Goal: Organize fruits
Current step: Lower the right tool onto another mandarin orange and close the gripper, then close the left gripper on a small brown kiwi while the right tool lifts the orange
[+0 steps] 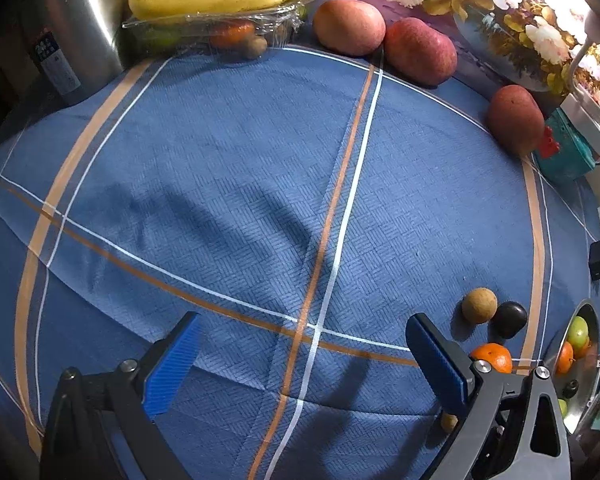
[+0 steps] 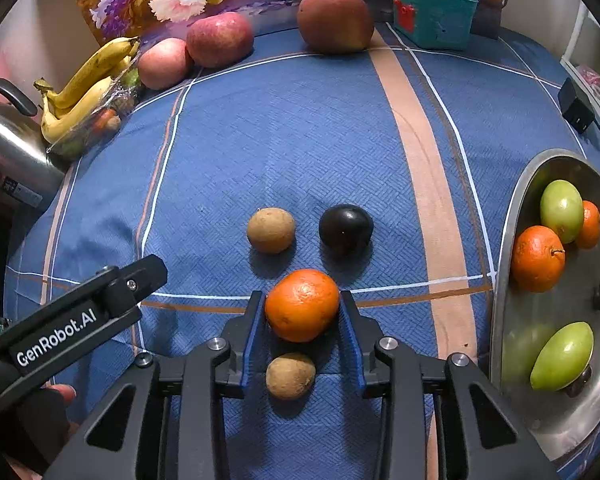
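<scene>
The orange (image 2: 302,305) sits between the right gripper (image 2: 302,312)'s fingers, apparently clamped, near the table's front edge. Two brown fruits (image 2: 271,229) and a dark plum (image 2: 345,230) lie loose nearby. The steel tray (image 2: 540,408) at the right edge already holds several fruits, so sorting looks partly done. The left gripper (image 1: 300,356) hangs spread wide, empty.

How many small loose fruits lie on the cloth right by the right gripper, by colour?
Orange fruit: 1
Brown fruit: 2
Dark fruit: 1
Total: 4
</scene>
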Tool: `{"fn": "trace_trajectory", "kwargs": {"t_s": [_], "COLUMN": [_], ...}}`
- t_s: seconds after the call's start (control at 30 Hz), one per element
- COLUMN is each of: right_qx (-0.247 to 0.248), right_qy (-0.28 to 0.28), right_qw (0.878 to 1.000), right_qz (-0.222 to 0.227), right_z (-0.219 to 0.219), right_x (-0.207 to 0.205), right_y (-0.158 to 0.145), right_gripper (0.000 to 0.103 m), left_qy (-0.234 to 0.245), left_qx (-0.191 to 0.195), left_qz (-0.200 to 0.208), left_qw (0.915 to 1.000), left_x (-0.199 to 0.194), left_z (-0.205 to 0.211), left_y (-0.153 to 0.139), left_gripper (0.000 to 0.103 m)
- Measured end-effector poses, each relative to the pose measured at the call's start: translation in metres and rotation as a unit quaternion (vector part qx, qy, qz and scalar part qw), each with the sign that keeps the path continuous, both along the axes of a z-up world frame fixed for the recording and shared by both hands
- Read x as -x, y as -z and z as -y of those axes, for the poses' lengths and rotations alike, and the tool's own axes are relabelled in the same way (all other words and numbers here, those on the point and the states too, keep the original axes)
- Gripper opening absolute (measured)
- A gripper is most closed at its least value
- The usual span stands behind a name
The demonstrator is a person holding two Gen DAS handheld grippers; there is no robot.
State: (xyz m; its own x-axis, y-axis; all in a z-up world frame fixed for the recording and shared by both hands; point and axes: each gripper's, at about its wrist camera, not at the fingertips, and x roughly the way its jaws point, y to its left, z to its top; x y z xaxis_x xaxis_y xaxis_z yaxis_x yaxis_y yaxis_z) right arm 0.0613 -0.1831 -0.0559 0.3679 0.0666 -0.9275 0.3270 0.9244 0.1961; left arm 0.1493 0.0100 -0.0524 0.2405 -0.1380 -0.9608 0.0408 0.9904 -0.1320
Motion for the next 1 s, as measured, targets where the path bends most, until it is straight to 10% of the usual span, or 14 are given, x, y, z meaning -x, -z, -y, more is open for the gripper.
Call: {"fn": "trace_trajectory", "kwargs": {"t_s": [1.0], "right_qx": [-0.014], "right_qy": [0.060], "right_qw": [0.998], "right_qz": [0.004], "right_z": [0.039], "right_x": [0.037], "right_y": [-0.032], "right_gripper": [0.037], "left_qy": [0.053], "left_qx": [0.039], "left_qz": [-0.014], "left_qw": [0.9977], "left_x": [0.034], "left_z": [0.061], "left_y": [0.005], "left_gripper": [0.088]}}
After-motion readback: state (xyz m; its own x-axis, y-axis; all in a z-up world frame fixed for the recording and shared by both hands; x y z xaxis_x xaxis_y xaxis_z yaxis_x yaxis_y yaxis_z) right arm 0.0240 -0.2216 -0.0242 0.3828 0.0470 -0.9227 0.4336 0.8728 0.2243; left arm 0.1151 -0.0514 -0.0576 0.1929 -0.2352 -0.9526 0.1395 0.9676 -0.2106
